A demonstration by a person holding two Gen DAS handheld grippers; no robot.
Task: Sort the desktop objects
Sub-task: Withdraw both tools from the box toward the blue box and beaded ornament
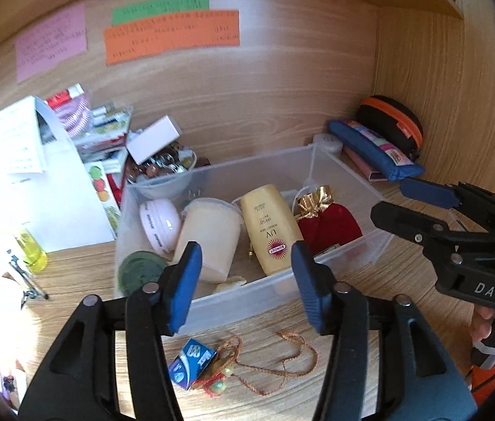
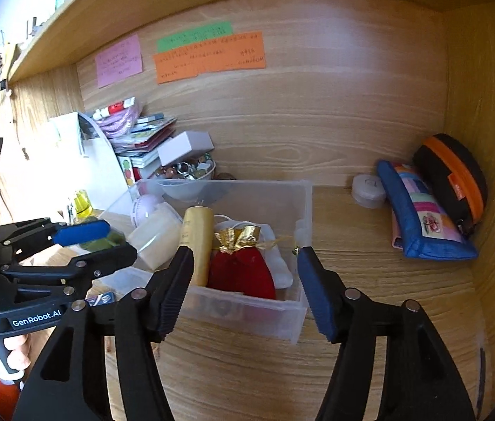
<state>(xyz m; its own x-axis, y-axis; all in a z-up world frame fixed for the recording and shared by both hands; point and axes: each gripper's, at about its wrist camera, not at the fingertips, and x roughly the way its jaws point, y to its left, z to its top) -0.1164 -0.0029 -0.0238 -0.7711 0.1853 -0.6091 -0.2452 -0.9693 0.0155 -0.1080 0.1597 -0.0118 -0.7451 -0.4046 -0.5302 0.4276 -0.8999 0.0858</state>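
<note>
A clear plastic bin [image 1: 247, 303] stands on the wooden desk. It holds a yellow sunscreen tube [image 1: 270, 228], a red velvet pouch [image 1: 328, 226] with a gold top, a cream jar [image 1: 209, 235] and a pink round case [image 1: 160, 224]. A blurred dark green round thing [image 1: 140, 270] shows at the bin's near left corner, outside my left gripper's gap. My left gripper [image 1: 245, 287] hangs open over the bin's front wall, with nothing between its pads. My right gripper [image 2: 245, 291] is open too, over the bin's right half with the red pouch [image 2: 242, 273] beyond it. Each gripper shows in the other's view: the right gripper [image 1: 401, 205], the left gripper [image 2: 107, 245].
A small blue box [image 1: 191, 363] and a beaded gold cord [image 1: 277, 361] lie in front of the bin. A blue patchwork pouch [image 2: 422, 217], a black-and-orange case [image 2: 451, 179] and a white round case [image 2: 368, 189] sit at the right. Books, a bead bowl [image 1: 163, 170] and a yellow bottle [image 1: 33, 251] crowd the left.
</note>
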